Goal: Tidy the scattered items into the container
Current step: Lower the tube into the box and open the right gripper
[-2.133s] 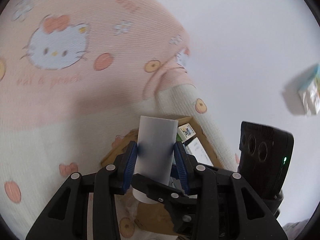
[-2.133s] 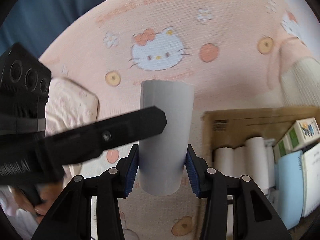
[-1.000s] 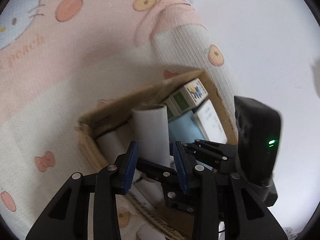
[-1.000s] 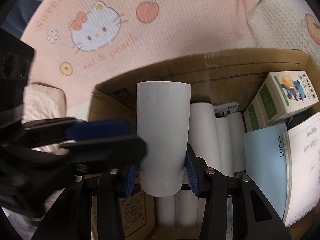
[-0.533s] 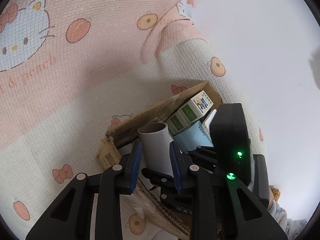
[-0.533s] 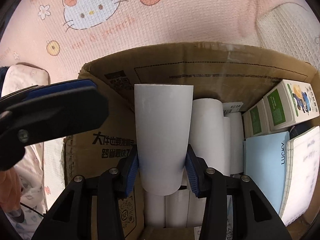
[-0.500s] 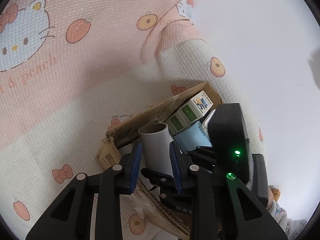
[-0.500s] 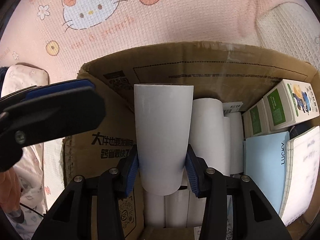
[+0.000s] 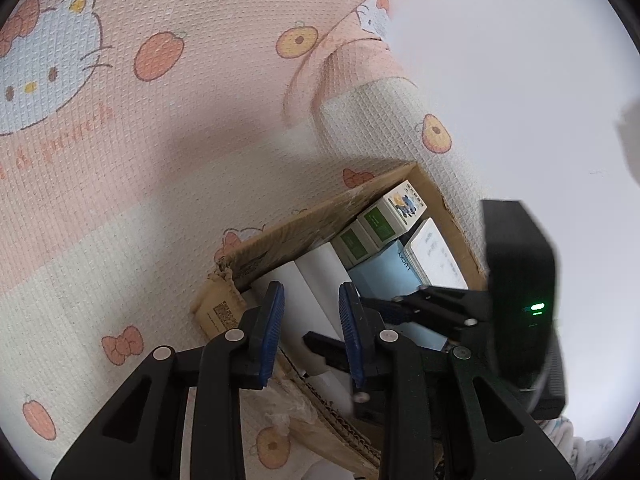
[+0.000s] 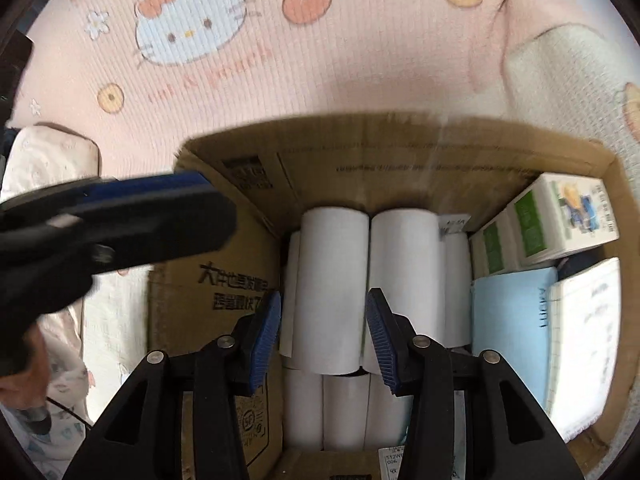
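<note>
A brown cardboard box (image 10: 360, 152) lies on a pink Hello Kitty blanket (image 10: 280, 60). Inside it are several white rolls; the top roll (image 10: 332, 288) lies free among them. My right gripper (image 10: 323, 334) is open above that roll, pads on either side without touching. My left gripper (image 9: 311, 320) is open and empty over the box's left end (image 9: 224, 292), with white rolls (image 9: 316, 280) showing between its pads. The left gripper also crosses the right wrist view (image 10: 120, 216).
The box also holds green and white cartons (image 10: 552, 220), a light blue notebook (image 10: 508, 332) and a white booklet (image 10: 584, 340). A pale pillow (image 10: 44, 160) lies left of the box. A white wall (image 9: 520, 80) is behind.
Both grippers have opened and let go of their white rolls, which now lie in the box. The left gripper has pulled back slightly.
</note>
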The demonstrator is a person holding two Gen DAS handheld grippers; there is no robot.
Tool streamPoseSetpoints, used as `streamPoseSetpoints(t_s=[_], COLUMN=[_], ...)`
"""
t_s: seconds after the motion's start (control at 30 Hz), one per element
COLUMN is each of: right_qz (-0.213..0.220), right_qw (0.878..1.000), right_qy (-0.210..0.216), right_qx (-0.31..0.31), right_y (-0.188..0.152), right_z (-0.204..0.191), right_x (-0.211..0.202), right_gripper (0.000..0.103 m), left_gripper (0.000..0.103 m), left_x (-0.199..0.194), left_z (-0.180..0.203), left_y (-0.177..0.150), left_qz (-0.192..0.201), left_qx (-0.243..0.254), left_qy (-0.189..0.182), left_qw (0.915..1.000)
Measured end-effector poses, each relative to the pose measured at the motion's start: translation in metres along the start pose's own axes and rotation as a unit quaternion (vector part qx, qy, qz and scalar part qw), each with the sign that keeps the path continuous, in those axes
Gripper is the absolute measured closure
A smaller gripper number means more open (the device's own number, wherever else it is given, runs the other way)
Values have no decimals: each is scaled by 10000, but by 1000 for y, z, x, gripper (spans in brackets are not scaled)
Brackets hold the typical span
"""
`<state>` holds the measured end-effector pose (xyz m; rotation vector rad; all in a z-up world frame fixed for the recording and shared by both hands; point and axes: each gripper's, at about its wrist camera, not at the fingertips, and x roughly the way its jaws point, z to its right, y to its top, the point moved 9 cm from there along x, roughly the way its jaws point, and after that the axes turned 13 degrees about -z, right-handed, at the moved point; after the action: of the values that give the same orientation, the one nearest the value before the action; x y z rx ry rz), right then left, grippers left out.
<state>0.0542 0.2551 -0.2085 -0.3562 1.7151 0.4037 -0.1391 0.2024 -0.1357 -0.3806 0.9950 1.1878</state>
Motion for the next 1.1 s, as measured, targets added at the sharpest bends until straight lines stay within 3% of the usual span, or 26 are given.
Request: streamPoseSetpoints(t_s=[0.27, 0.53, 0.67, 0.83, 0.93, 1.1], right_qz=[44, -221, -168, -162, -141, -77], right_qw=[9996, 9992, 9986, 9991, 9993, 9991], right_qy=[-232, -82, 382, -107, -6, 165], right_qx=[120, 329, 335, 377, 352, 391], right_y=[-22, -57, -55, -50, -49, -52], right_z=[17, 27, 11, 23, 26, 34], right_x=[-21, -14, -1, 4, 3, 0], right_gripper=[61, 61, 75, 75, 76, 75], left_gripper=[72, 72, 80, 81, 81, 81], left_x=[-3, 26, 35, 53, 61, 61], left_z=[15, 36, 41, 42, 42, 42], left_y=[0, -7, -5, -3, -1, 1], left_qz=[-22, -503, -739, -1151, -1280, -1233], left_qx=[282, 523, 440, 485, 502, 408], left_qy=[125, 244, 163, 504, 669, 602], left_qw=[9995, 9971, 9962, 9909, 9882, 9897])
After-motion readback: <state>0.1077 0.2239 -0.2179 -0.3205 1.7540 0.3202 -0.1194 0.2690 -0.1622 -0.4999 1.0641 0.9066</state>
